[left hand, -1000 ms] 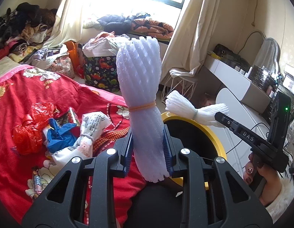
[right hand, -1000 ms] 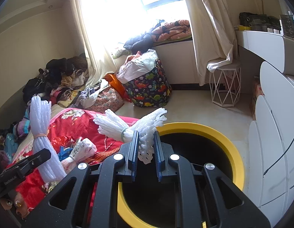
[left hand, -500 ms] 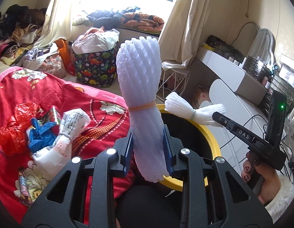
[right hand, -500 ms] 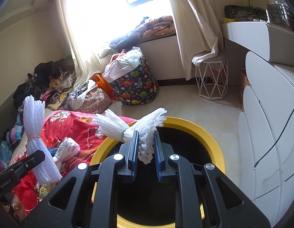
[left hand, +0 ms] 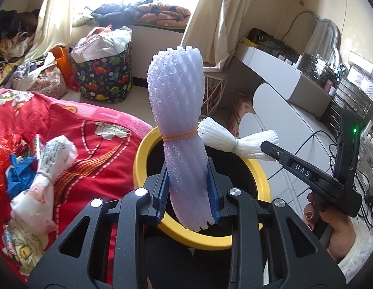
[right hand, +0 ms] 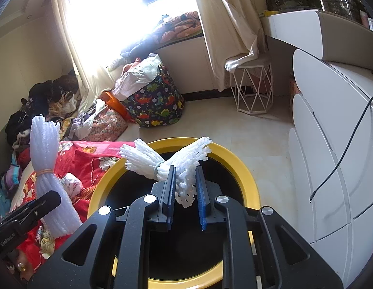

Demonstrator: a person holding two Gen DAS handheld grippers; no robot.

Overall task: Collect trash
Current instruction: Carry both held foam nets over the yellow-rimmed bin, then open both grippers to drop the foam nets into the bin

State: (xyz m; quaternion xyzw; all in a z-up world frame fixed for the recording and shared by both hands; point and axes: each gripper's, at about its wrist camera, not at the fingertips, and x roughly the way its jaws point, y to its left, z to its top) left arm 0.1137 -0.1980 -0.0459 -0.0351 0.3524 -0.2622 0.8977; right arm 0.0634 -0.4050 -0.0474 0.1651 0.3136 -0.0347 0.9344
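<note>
2 foam bundles hang over the yellow bin [right hand: 234, 159] for dropping: my left gripper [left hand: 187, 192] clamps the tall roll [left hand: 178, 110], my right gripper [right hand: 185, 192] the white bundle [right hand: 167, 160].

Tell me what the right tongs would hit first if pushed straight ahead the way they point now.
Probably the far inside wall of the yellow-rimmed bin. The right tongs, shut on the white foam net bundle, aim over its dark opening; depth is hard to judge, so they might clear the rim.
</note>
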